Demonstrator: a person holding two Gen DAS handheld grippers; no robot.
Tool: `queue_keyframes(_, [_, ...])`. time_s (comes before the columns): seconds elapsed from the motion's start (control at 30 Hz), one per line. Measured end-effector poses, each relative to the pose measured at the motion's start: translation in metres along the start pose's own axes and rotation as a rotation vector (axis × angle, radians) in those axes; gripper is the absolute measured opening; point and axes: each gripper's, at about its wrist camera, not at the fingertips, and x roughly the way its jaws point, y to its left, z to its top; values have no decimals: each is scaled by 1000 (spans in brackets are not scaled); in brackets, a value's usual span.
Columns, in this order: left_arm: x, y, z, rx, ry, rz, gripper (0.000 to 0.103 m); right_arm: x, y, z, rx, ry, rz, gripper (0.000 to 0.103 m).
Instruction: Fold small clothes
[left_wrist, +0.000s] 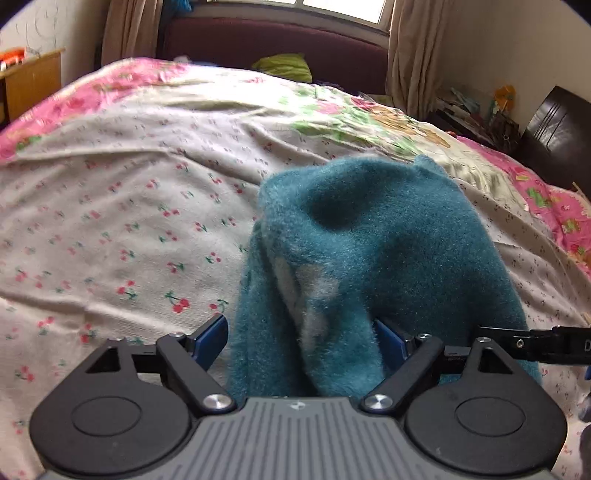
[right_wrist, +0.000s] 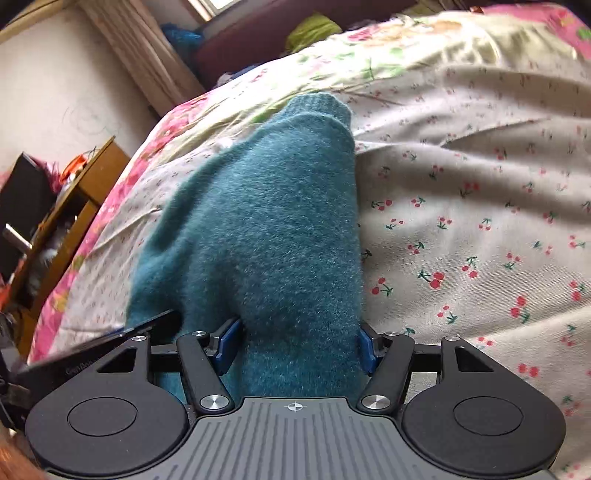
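Note:
A fluffy teal knitted garment (left_wrist: 369, 240) lies bunched on the cherry-print bed sheet (left_wrist: 110, 221). My left gripper (left_wrist: 306, 334) stands open astride its near end. The left blue pad (left_wrist: 214, 341) shows a thin gap to the fabric, and the right pad is partly buried in the fluff. In the right wrist view the same garment (right_wrist: 266, 221) stretches away to a ribbed hem. My right gripper (right_wrist: 297, 341) is open around the near end, and the knit fills the space between its blue pads (right_wrist: 229, 343). The two grippers sit close side by side.
A flowered pink quilt (left_wrist: 140, 77) covers the far side of the bed. A green cushion (left_wrist: 284, 66) lies by the dark headboard under the window. A wooden bedside cabinet (right_wrist: 74, 206) stands to one side, and a dark chair (left_wrist: 550, 129) and clutter to the other.

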Motion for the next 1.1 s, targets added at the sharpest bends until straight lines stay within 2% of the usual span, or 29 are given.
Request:
queue_keyframes(0.17, [-29,-6,-11,48,-41,98,95,-32,2,-16,-17,-63,-6,64])
queue_keyframes(0.3, [-27,-11,-19,122,-50,172,96,-54,15,-40,-114,-118,-26,64])
queue_keyframes(0.43, [-17,1,-19,64,-16,178,101,-58,32,-61,-204,-101,-47,64])
queue_keyframes(0.57, [-22,-22,-22,181,-44,276,100,-70,32,-72,-191,-100,-32,63])
queue_keyframes(0.6, [-26,-30,-22,184,-47,291,94,-75,30,-75,-185,-104,-28,63])
queue_keyframes(0.67, [-38,-42,-23,183,-49,277,86,-83,26,-81,-184,-117,-37,63])
queue_keyframes(0.8, [-59,-58,-40,166,-31,257,86,-89,11,-92,-147,-109,-62,64])
queue_keyframes(1.1, [-85,-66,-88,1,27,212,94,-86,2,-124,-175,-57,-81,63])
